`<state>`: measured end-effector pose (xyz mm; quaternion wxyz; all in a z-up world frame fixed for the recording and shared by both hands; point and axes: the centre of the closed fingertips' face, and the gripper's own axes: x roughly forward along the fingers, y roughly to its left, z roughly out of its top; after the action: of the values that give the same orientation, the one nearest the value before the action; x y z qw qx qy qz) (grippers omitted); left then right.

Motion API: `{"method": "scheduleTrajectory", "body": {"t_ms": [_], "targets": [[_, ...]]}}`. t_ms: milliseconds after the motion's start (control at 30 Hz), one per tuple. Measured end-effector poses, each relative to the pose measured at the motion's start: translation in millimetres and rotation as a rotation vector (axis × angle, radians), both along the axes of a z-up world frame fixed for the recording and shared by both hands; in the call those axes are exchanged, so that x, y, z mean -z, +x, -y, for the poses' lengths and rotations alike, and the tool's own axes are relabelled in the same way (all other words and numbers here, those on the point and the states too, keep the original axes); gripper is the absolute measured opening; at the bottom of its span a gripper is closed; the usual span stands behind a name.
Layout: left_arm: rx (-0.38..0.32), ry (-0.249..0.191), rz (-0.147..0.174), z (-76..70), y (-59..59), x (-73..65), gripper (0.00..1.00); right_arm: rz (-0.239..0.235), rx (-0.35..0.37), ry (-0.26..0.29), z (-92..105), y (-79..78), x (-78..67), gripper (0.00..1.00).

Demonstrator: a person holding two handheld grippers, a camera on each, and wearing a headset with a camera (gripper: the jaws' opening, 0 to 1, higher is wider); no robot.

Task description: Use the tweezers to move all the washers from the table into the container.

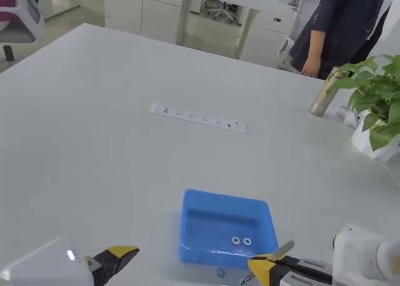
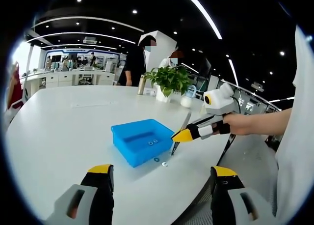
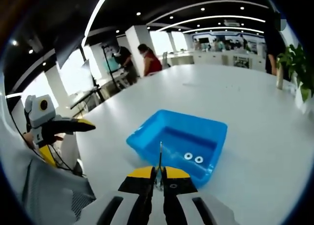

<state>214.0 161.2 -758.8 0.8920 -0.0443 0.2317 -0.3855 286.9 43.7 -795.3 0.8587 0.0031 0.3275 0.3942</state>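
Note:
A blue container [image 1: 225, 200] stands near the table's front edge with two washers [image 1: 241, 241] lying inside. My right gripper [image 1: 261, 265] is shut on thin metal tweezers [image 2: 180, 132], just to the right of the container's front corner. The tweezer tips point down close to two loose washers [image 2: 161, 161] on the table in front of the container. In the right gripper view the tweezers [image 3: 160, 158] stick out over the container's [image 3: 142, 144] near rim. My left gripper [image 2: 162, 172] is open with nothing in it, held low to the left of the container [image 2: 128, 158].
A white power strip [image 1: 199, 118] lies mid-table. At the far right stand a metal bottle [image 1: 324, 95] and a potted plant [image 1: 375, 92], with a person [image 1: 344, 24] behind the table. The table's front edge is close below both grippers.

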Motion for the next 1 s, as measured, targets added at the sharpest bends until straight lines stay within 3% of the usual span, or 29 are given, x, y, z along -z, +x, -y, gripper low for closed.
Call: {"method": "scheduleTrajectory", "body": {"t_ms": [433, 800, 1000], "targets": [[-0.009, -0.004, -0.005, -0.1, -1.4, -0.4, 0.83, 0.027, -0.019, 0.055, -8.0, 2.4, -36.3, 0.03], [-0.026, -0.001, 0.001, -4.9, -1.5, -2.5, 0.82, 0.042, -0.018, 0.109, -19.6, 23.4, -48.1, 0.03], [-0.032, -0.001, 0.002, -5.4, -1.9, -2.7, 0.82, 0.048, -0.022, 0.112, -24.7, 33.3, -49.0, 0.03]]}}
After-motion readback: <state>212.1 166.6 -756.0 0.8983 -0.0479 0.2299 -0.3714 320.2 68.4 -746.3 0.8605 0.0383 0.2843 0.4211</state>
